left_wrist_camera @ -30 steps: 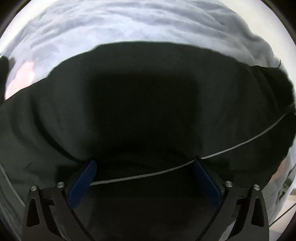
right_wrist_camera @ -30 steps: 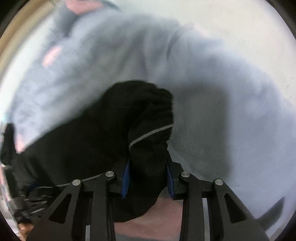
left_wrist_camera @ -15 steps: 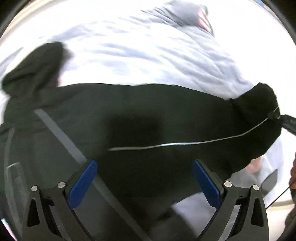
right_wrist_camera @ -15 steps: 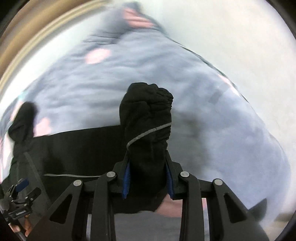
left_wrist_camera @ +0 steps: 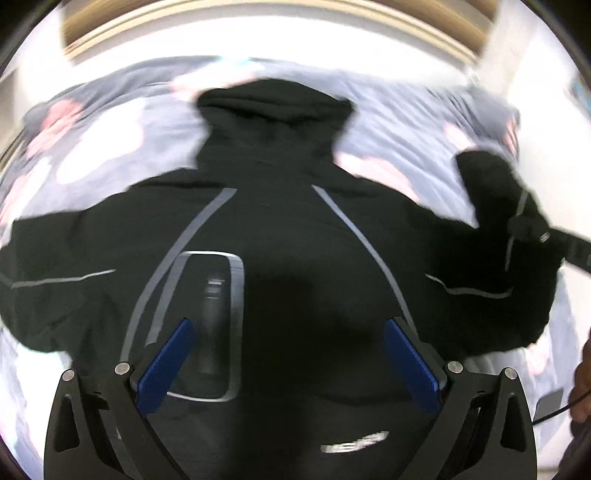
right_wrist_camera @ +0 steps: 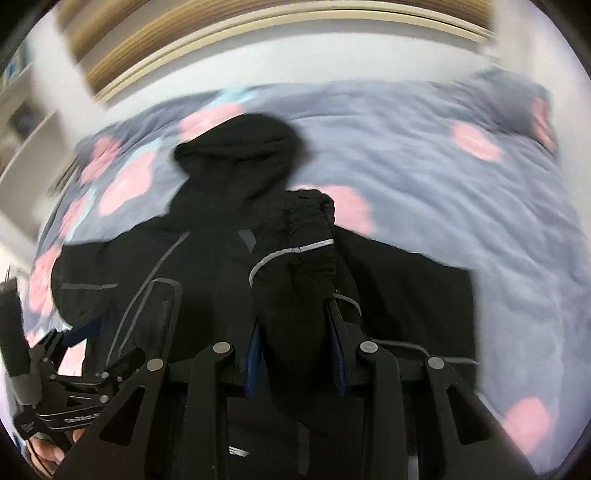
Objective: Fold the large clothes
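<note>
A large black hooded jacket (left_wrist_camera: 288, 229) with grey reflective stripes lies spread on the bed, hood (left_wrist_camera: 273, 107) at the far side; it also shows in the right wrist view (right_wrist_camera: 207, 258). My left gripper (left_wrist_camera: 288, 354) is open and empty, raised over the jacket's lower body. My right gripper (right_wrist_camera: 295, 350) is shut on the bunched black sleeve cuff (right_wrist_camera: 295, 266) and holds it above the jacket's right side. The right gripper and the held cuff also show at the right of the left wrist view (left_wrist_camera: 517, 221). The left gripper shows at the lower left of the right wrist view (right_wrist_camera: 85, 350).
The bed has a blue-grey cover with pink flowers (right_wrist_camera: 443, 177). A wooden headboard (right_wrist_camera: 258, 33) and white wall lie beyond it. A white shelf (right_wrist_camera: 26, 122) stands at the far left. A cable (left_wrist_camera: 554, 413) hangs at the lower right.
Both grippers have pulled back and up from the jacket, so the whole jacket and the headboard now show. The right gripper keeps hold of the cuff. The left gripper stays open.
</note>
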`<act>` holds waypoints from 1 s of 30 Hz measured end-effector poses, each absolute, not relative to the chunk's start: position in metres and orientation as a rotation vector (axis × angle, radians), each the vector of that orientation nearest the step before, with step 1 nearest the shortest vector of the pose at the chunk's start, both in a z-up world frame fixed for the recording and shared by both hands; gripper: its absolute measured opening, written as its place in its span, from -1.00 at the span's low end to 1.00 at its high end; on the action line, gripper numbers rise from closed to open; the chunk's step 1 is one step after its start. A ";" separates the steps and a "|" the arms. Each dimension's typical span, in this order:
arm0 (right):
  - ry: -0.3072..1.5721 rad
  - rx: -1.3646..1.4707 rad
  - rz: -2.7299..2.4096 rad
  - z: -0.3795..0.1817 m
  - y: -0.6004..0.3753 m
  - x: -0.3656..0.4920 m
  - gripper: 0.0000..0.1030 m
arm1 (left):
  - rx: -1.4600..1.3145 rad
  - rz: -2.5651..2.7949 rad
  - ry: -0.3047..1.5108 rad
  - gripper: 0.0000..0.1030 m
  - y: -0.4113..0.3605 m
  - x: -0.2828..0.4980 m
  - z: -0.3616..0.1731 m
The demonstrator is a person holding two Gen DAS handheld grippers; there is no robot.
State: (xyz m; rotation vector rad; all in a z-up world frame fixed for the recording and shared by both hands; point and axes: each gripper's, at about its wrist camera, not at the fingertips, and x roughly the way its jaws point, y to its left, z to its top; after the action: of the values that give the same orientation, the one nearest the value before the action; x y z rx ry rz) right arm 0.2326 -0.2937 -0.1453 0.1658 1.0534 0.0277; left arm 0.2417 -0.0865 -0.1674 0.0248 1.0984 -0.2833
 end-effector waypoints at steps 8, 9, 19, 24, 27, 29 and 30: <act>1.184 0.082 0.161 -0.232 -0.182 0.292 -0.31 | -0.186 -0.151 1.175 0.98 0.030 0.258 -0.208; 1.208 0.070 0.158 -0.245 -0.171 0.299 -0.31 | -0.197 -0.142 1.188 0.98 0.039 0.258 -0.213; 1.369 0.067 0.229 -0.319 -0.142 0.318 0.34 | -0.172 -0.058 1.257 0.98 0.074 0.260 -0.250; 1.332 0.131 0.312 -0.283 -0.157 0.302 0.37 | -0.176 -0.131 1.238 0.98 0.055 0.271 -0.245; 1.285 0.145 0.325 -0.258 -0.177 0.283 0.39 | -0.187 -0.196 1.221 0.99 0.040 0.276 -0.238; 1.269 0.138 0.298 -0.249 -0.188 0.272 0.39 | -0.193 -0.241 1.217 0.99 0.030 0.279 -0.236; 1.269 0.138 0.285 -0.245 -0.195 0.266 0.39 | -0.197 -0.272 1.216 0.98 0.022 0.283 -0.236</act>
State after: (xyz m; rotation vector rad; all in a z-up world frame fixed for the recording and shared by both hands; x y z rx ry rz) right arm 0.2664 -0.1951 -0.2448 0.1380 1.2694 0.2849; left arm 0.2830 0.0221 -0.2358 -0.1974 1.2157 -0.2718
